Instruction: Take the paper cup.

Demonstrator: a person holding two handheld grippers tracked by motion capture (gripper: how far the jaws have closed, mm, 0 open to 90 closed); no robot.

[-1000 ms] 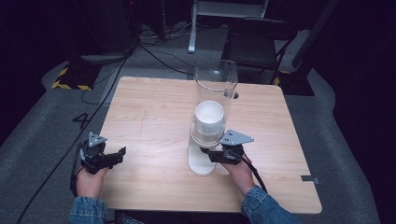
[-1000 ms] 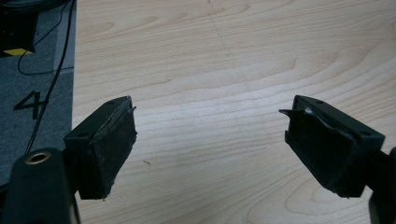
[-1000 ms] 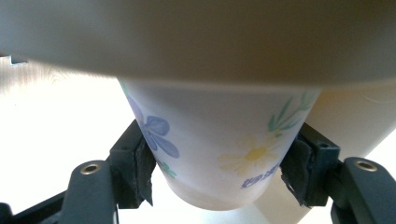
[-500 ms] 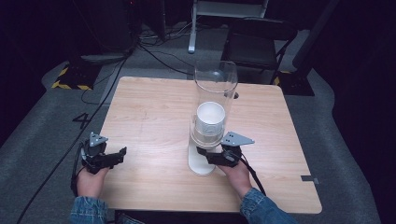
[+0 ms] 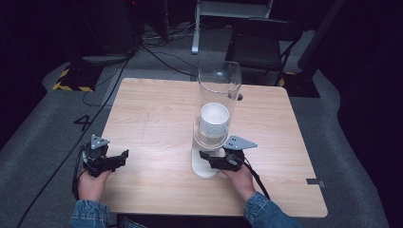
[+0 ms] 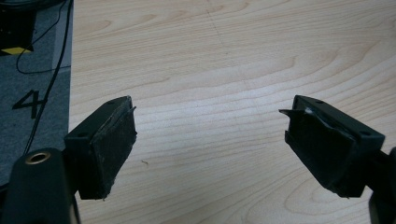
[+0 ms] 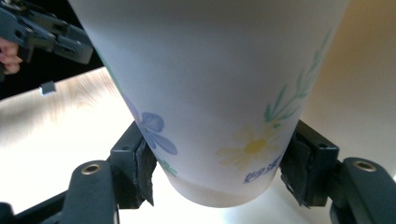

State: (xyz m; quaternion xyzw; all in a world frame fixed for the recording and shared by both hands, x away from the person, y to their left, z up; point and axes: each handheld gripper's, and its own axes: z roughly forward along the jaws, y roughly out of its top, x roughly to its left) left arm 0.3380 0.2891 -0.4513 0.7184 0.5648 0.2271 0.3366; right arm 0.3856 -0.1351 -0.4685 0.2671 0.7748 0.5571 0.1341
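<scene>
Cup: white flower-printed paper cup (image 7: pixel 210 93) upright between right gripper (image 5: pixel 216 161) jaws, gripped near base, axis vertical, below clear plastic cylinder (image 5: pixel 218 90). Left gripper (image 6: pixel 210 140) released, well aside.

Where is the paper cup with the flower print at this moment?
In the high view the paper cup is right of the table's middle, clamped near its base by the right gripper, before the clear cylinder.
</scene>
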